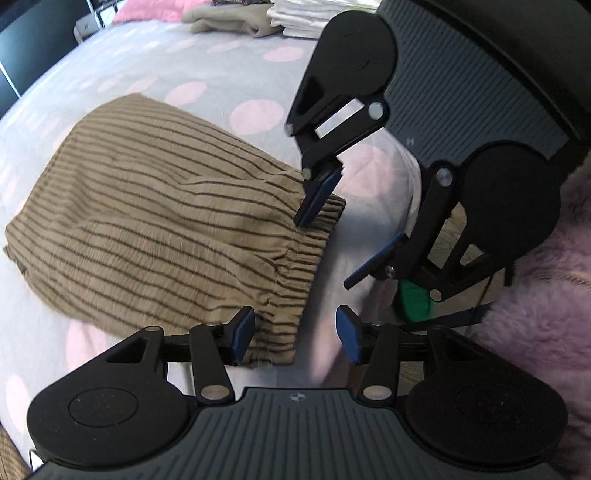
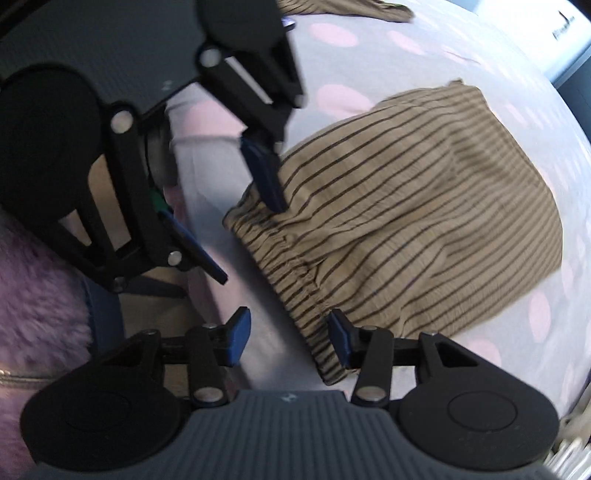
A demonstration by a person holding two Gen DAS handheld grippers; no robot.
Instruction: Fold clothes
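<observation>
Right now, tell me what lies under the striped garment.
The striped garment lies on a grey bedcover with pink dots, which shows all around it. Whatever sits directly beneath the cloth is covered.

Black grippers (image 1: 295, 334), blue pads, seemingly fuzzy pink garment (image 1: 546, 314)

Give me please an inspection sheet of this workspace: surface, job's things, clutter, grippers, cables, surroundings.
Surface: bed cover, grey with pink dots.
Job's things: striped shorts, folded, flat on the cover, waistband at the near edge.
Clutter: beige garment and white stack at the far side.
Grippers: left gripper open, one pad over the waistband; right gripper open, one pad over the waistband; neither pinches cloth.
Cables: nothing seen.
Surroundings: pink fuzzy sleeve; pink pillow; dark furniture beyond, blurred.
</observation>
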